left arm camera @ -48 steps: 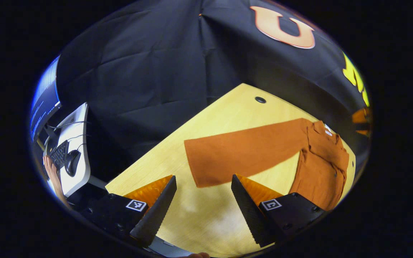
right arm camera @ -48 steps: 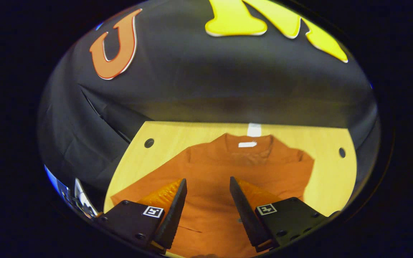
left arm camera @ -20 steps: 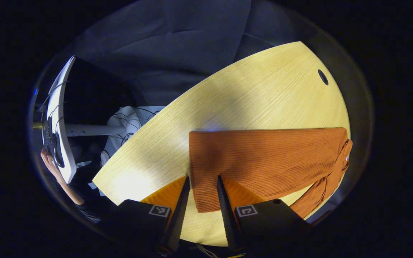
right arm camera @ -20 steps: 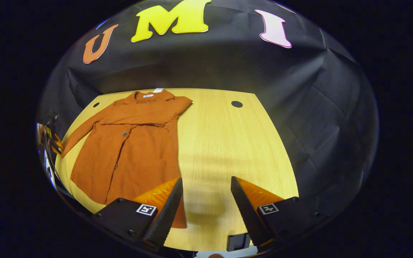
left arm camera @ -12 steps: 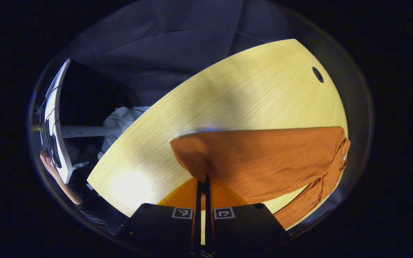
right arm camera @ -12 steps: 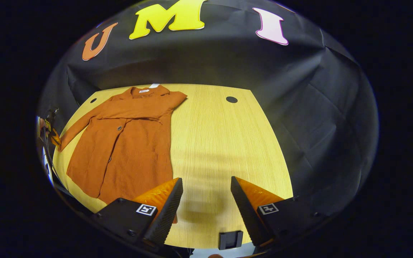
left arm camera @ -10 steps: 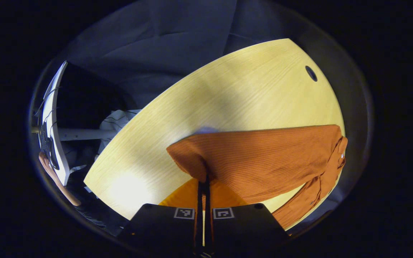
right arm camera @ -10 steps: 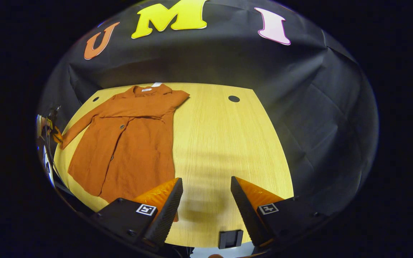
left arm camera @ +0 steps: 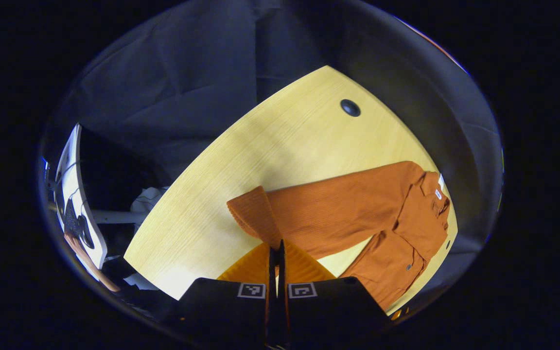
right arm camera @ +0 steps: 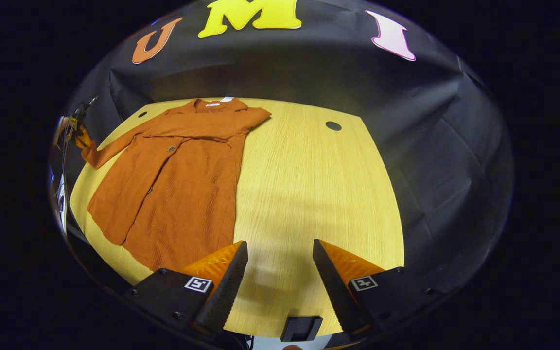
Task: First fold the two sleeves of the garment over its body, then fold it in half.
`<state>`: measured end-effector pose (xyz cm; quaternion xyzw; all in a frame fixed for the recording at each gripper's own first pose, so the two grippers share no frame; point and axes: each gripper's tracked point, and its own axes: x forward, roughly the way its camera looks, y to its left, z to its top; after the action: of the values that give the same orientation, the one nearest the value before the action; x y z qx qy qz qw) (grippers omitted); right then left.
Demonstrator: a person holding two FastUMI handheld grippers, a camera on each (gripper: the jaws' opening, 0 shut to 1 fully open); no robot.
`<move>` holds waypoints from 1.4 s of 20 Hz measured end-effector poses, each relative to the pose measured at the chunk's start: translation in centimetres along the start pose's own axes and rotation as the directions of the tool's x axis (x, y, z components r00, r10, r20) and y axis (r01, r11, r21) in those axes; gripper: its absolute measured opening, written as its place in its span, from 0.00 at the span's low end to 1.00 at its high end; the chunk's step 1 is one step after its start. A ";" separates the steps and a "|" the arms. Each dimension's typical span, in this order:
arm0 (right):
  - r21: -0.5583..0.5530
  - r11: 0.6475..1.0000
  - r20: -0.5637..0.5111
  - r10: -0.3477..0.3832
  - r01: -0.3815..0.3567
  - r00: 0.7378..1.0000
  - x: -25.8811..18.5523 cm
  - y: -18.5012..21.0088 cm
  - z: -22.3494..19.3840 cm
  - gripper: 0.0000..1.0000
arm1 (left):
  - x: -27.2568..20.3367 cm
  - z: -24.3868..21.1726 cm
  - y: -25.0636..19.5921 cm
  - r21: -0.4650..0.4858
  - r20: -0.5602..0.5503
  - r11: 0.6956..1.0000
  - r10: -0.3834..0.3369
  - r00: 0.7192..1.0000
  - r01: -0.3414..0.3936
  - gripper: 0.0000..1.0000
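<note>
On the table (left arm camera: pixel 280 141), left claw (left arm camera: pixel 276 253) pinches the sleeve cuff (left arm camera: pixel 255 216).

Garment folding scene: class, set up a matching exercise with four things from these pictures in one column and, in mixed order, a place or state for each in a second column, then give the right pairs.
Column 1
1. left gripper
2. right gripper
3. right sleeve
4. round hole

Column 2
A. lies folded across the chest of the garment
B. open, above bare table
C. in the tabletop, beside the garment's far end
D. shut on the cuff of the left sleeve

Pairs: 1-D, 2-B, 3-A, 4-C
</note>
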<state>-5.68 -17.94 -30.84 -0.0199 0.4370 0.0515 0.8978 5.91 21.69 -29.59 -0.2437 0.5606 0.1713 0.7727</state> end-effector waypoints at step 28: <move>0.055 0.997 -0.055 0.051 -0.048 0.997 -1.4 -4.0 -9.0 0.87 | 0.0 -15.1 -51.2 0.542 0.073 0.806 -0.326 0.942 0.237 0.04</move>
<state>-13.14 -22.78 -35.29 0.0136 0.4636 0.0615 0.8838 21.64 -29.03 -23.92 -0.0888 0.4785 -0.0863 0.8693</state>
